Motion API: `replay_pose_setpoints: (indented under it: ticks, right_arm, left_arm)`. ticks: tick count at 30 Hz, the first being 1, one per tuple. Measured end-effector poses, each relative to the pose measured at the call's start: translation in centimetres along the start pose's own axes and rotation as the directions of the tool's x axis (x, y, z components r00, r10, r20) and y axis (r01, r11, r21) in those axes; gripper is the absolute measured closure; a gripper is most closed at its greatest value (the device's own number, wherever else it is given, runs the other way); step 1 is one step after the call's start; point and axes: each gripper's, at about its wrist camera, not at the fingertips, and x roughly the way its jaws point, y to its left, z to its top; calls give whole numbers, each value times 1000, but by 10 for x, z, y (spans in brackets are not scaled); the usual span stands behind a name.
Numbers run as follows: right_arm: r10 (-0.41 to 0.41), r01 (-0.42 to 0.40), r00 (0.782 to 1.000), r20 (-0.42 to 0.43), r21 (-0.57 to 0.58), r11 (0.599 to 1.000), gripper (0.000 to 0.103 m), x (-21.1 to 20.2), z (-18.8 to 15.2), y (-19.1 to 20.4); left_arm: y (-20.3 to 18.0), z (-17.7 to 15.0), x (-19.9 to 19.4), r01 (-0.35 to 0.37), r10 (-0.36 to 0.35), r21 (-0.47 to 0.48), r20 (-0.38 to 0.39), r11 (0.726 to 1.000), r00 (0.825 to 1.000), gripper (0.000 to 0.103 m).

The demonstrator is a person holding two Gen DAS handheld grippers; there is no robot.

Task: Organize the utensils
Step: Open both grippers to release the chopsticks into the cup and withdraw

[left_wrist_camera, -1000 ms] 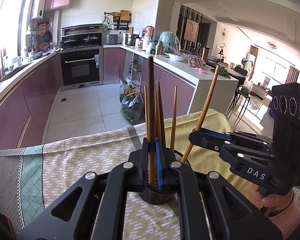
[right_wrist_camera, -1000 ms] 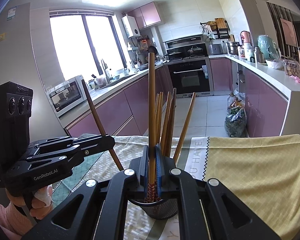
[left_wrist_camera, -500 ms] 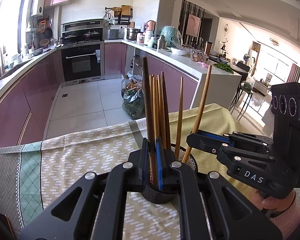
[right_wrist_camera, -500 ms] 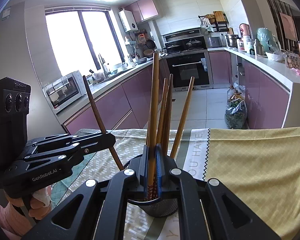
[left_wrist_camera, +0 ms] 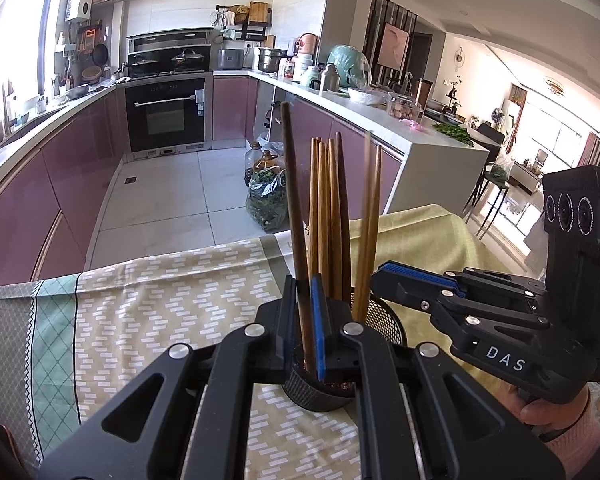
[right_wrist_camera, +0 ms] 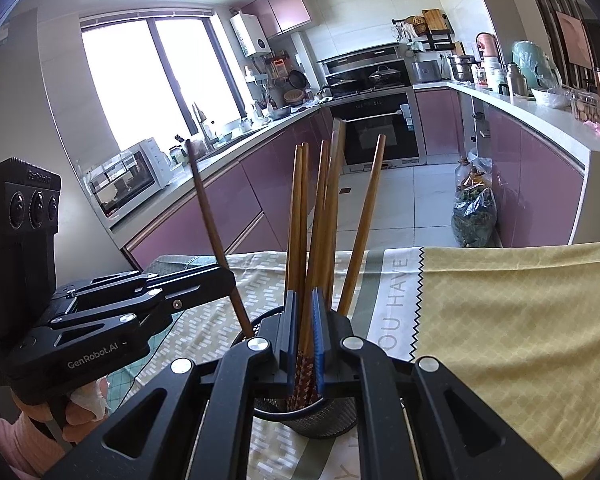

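A black mesh holder (left_wrist_camera: 320, 390) stands on the tablecloth with several brown wooden chopsticks (left_wrist_camera: 332, 216) upright in it. My left gripper (left_wrist_camera: 305, 320) is shut on one dark chopstick (left_wrist_camera: 294, 208) whose lower end is inside the holder. My right gripper (right_wrist_camera: 303, 332) stands over the same holder (right_wrist_camera: 320, 422) with its jaws slightly apart around chopsticks (right_wrist_camera: 320, 224) that stand in the cup. In the left wrist view the right gripper (left_wrist_camera: 384, 274) comes in from the right, and the chopstick (left_wrist_camera: 374, 224) beside it stands free.
The table is covered with a yellow and green patterned cloth (right_wrist_camera: 500, 320). Beyond the table edge lie the kitchen floor, purple cabinets (left_wrist_camera: 52, 184), an oven (left_wrist_camera: 166, 114) and a bag of greens (left_wrist_camera: 266, 200). A white counter (left_wrist_camera: 432, 148) stands to the right.
Both grippers have lowered their chopsticks into the holder. The right gripper's jaws have parted a little, and its chopstick now stands more upright among the others.
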Motion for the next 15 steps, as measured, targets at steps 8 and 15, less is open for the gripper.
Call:
replay_pose_setpoints:
  ticks: [8, 15]
  right_arm:
    - [-6, 6, 1000, -3, 4, 1000, 95, 1, -2, -2]
    - [-23, 23, 1000, 12, -18, 1000, 74, -7, -10, -1]
  left_arm:
    - [6, -7, 8, 11, -11, -10, -13, 1000, 1000, 91]
    - [12, -25, 1, -11, 12, -28, 11, 1000, 1000, 66]
